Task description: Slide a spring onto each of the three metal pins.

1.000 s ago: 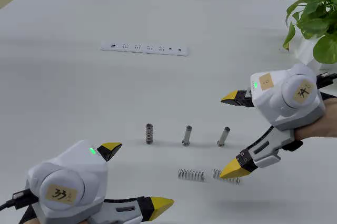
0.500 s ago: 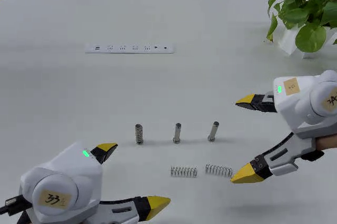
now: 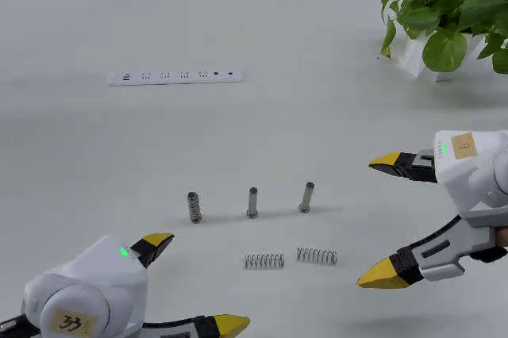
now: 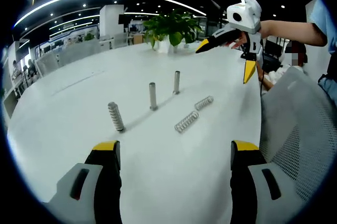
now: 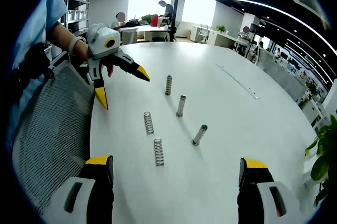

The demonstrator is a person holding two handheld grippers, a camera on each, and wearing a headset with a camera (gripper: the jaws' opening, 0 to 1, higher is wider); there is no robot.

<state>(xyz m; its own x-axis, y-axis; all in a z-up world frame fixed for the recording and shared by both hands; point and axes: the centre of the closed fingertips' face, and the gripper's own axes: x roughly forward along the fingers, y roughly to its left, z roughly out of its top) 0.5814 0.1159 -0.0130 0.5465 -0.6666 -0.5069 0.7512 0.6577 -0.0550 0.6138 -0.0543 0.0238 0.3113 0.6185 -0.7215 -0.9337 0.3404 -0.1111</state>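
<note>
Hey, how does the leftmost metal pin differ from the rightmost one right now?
The leftmost pin already wears a fitted spring; the rightmost pin is bare, smooth metal. A loose spring lies just in front of the rightmost pin, none in front of the leftmost pin. Both stand in one row on the table.

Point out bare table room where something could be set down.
Bare: the wide stretch between the power strip and the pins. Crowded: in front of the pins, where two loose springs lie between left gripper and right gripper.
</note>
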